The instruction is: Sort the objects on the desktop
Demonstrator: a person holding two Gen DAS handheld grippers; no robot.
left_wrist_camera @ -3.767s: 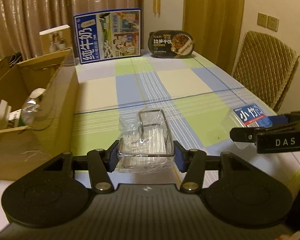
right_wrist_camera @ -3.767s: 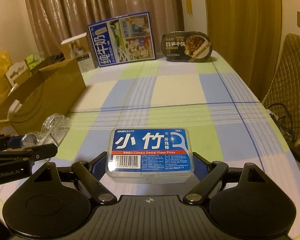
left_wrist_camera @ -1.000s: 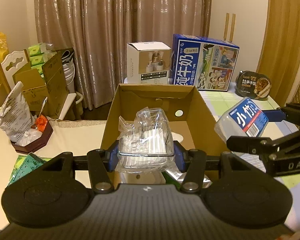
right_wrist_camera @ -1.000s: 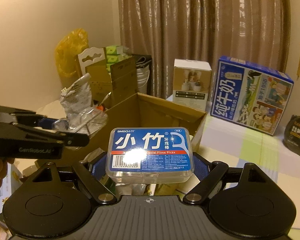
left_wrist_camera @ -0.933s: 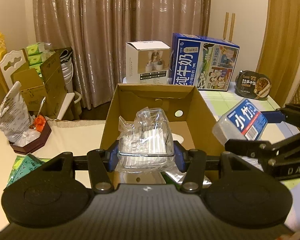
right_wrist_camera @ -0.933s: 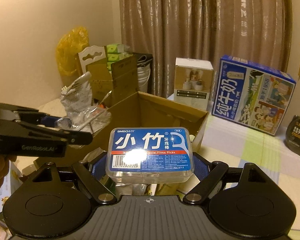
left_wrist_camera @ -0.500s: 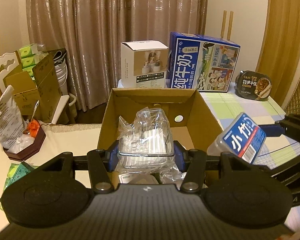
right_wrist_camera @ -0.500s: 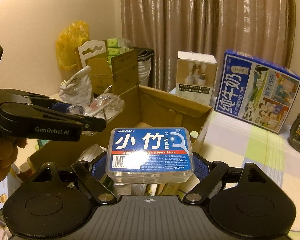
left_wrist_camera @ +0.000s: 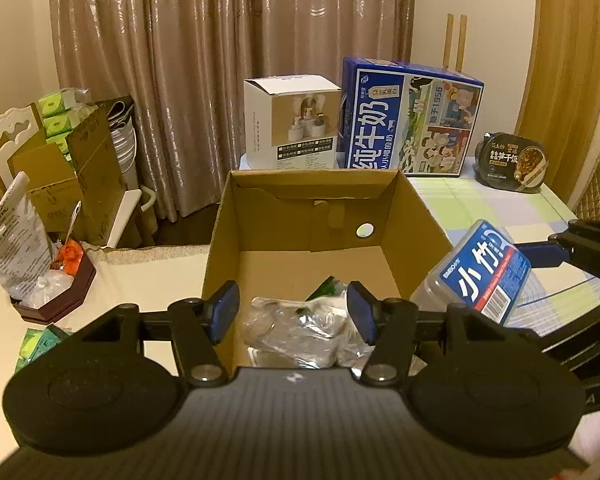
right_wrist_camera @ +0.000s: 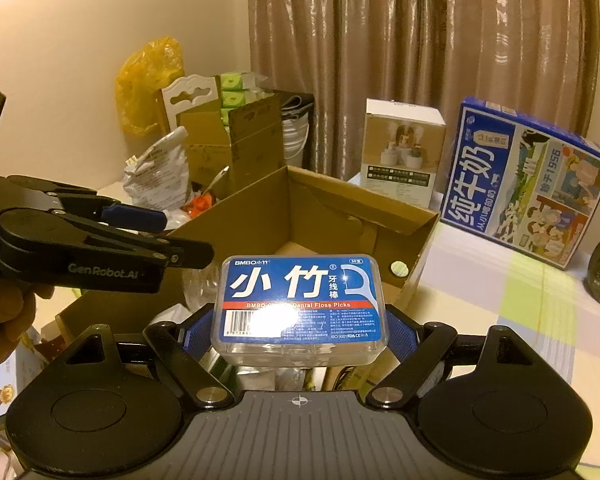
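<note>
The clear plastic packet point(left_wrist_camera: 296, 332) lies inside the open cardboard box point(left_wrist_camera: 416, 216), low against its near wall, among crinkled wrappers and a bit of green packaging. It sits below and between the blue-padded fingers point(left_wrist_camera: 224, 312) of the left gripper point(left_wrist_camera: 294, 314), which hangs over the box's near edge; the pads do not touch the packet, and the jaws are opening with nothing pressed between them.

The dental floss box point(right_wrist_camera: 302, 308), a clear case with a blue label, is clamped flat between the fingers point(right_wrist_camera: 400, 334) of the right gripper point(right_wrist_camera: 300, 338), label up, one pad on each short end. In the left wrist view that case point(left_wrist_camera: 480, 270) hangs tilted just beside the cardboard box's right wall, above the checked tabletop point(left_wrist_camera: 512, 204). In the right wrist view the left gripper point(right_wrist_camera: 140, 236) reaches in from the left, over the box's near corner, with a hand point(right_wrist_camera: 2, 320) behind it.

Beyond the cardboard box stand a white carton point(left_wrist_camera: 294, 120) and a large blue milk carton point(left_wrist_camera: 410, 118) side by side, with a dark oval meal tub point(left_wrist_camera: 510, 162) further right, near the tabletop's edge. Brown curtains point(left_wrist_camera: 228, 40) hang behind. To the left, on a pale surface, a crumpled silver bag point(left_wrist_camera: 14, 236) sits in a dark tray, with a tall opened brown carton point(left_wrist_camera: 80, 168) behind it.
</note>
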